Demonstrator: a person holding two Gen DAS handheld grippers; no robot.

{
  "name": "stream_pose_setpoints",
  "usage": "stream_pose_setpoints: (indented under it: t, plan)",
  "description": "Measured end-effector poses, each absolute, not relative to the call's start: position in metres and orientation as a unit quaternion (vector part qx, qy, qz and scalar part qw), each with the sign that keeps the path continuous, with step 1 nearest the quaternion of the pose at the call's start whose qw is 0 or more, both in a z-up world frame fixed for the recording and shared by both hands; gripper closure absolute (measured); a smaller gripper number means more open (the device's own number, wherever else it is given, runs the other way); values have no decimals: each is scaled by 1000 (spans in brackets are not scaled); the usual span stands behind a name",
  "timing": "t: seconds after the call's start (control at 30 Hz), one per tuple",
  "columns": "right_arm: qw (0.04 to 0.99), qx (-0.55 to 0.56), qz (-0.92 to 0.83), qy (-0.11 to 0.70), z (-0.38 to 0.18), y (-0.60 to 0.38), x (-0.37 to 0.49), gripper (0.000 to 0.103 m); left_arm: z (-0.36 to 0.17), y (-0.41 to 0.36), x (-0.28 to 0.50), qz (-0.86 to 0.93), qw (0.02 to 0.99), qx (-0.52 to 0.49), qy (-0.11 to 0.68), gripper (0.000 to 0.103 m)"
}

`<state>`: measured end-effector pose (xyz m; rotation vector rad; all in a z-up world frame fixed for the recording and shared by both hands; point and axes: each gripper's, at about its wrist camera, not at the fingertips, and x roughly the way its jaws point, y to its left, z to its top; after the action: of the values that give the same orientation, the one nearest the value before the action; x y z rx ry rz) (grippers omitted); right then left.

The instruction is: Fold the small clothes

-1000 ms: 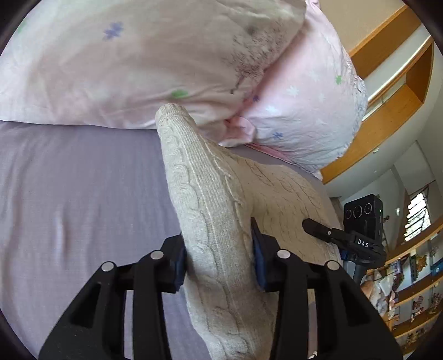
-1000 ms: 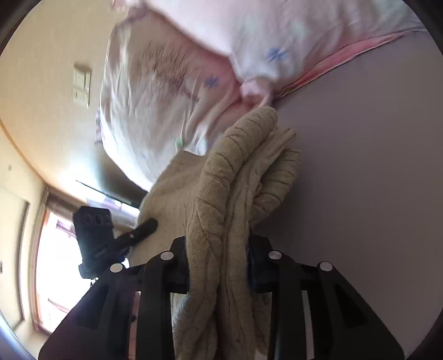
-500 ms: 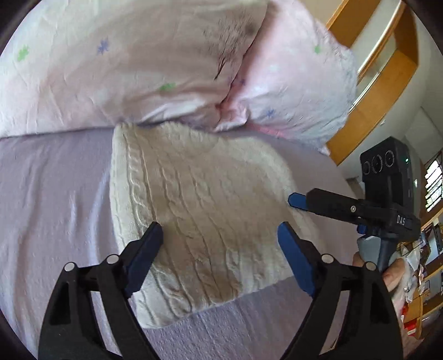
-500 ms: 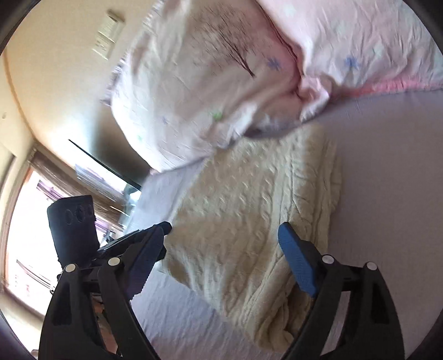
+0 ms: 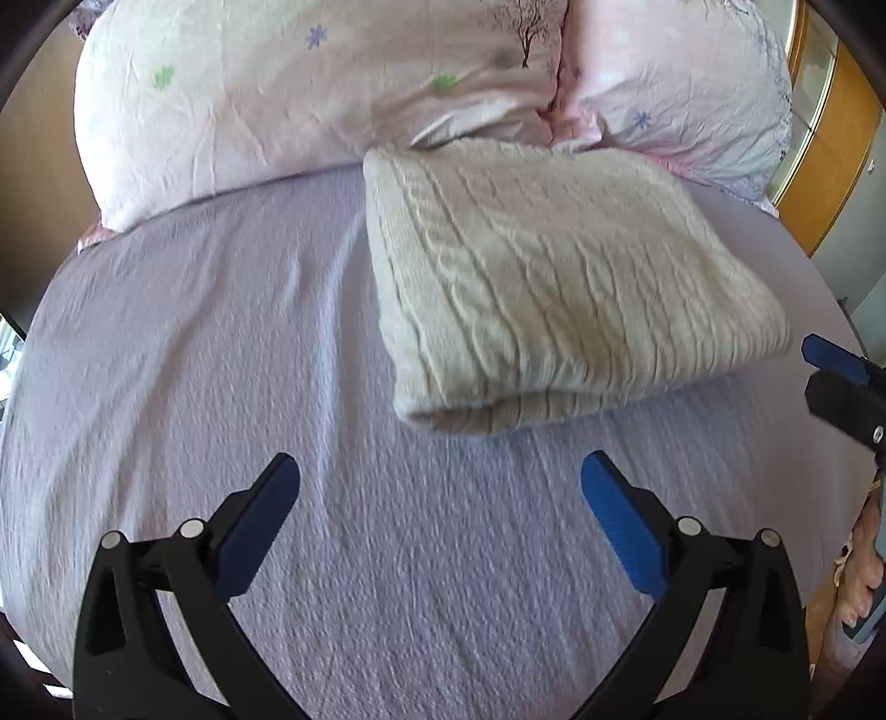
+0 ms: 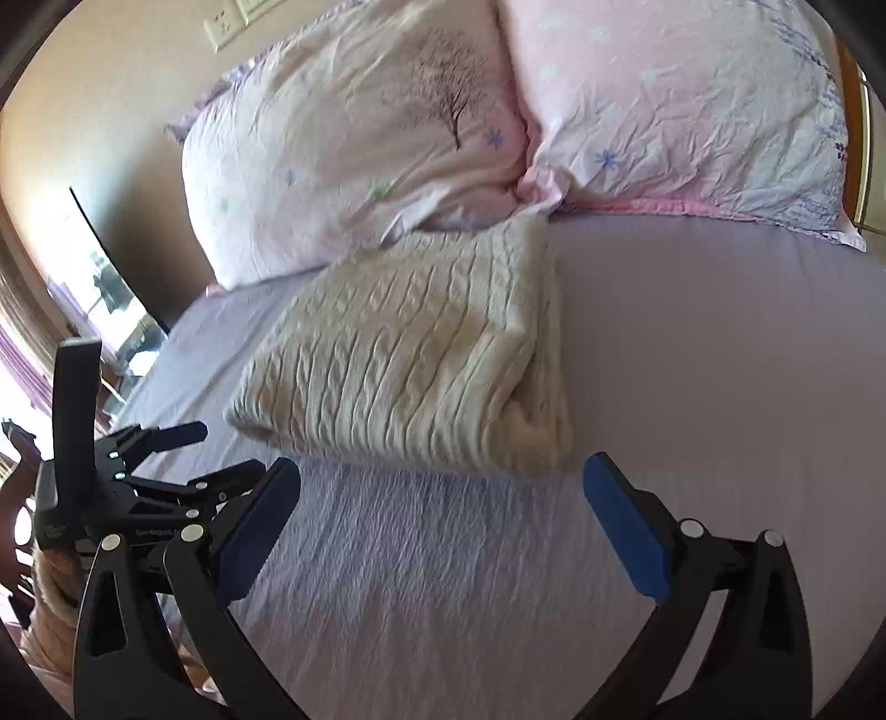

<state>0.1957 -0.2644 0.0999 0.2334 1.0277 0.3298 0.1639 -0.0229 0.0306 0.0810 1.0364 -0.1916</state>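
A cream cable-knit sweater (image 5: pixel 554 288) lies folded into a thick rectangle on the lilac bed sheet (image 5: pixel 221 387), its far edge against the pillows. It also shows in the right wrist view (image 6: pixel 421 354). My left gripper (image 5: pixel 440 487) is open and empty, hovering over the sheet just short of the sweater's near folded edge. My right gripper (image 6: pixel 443 487) is open and empty, also just short of the sweater. The right gripper's fingertip (image 5: pixel 830 354) shows at the right edge of the left wrist view. The left gripper shows at lower left of the right wrist view (image 6: pixel 183 459).
Two pale pink flowered pillows (image 5: pixel 310 94) (image 5: pixel 681 83) lie along the head of the bed behind the sweater. A wooden shelf unit (image 5: pixel 830 138) stands to the right. A wall with a socket plate (image 6: pixel 227 22) and a bright window (image 6: pixel 33 354) are to the left.
A second ago both grippers were shut on the sweater and held it up. They opened, the sweater now lies flat and folded, and both grippers have pulled back toward me.
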Motion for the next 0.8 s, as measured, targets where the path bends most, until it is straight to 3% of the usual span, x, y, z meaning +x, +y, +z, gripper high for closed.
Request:
stream_pose_setpoints:
  t: [0.23, 0.8]
  plan:
    - [831, 25, 89, 549, 52, -221, 193, 1, 12, -22, 157, -79, 859, 54, 502, 2]
    - [844, 0, 55, 534, 51, -216, 177, 1, 11, -22, 147, -70, 877, 44, 473, 2]
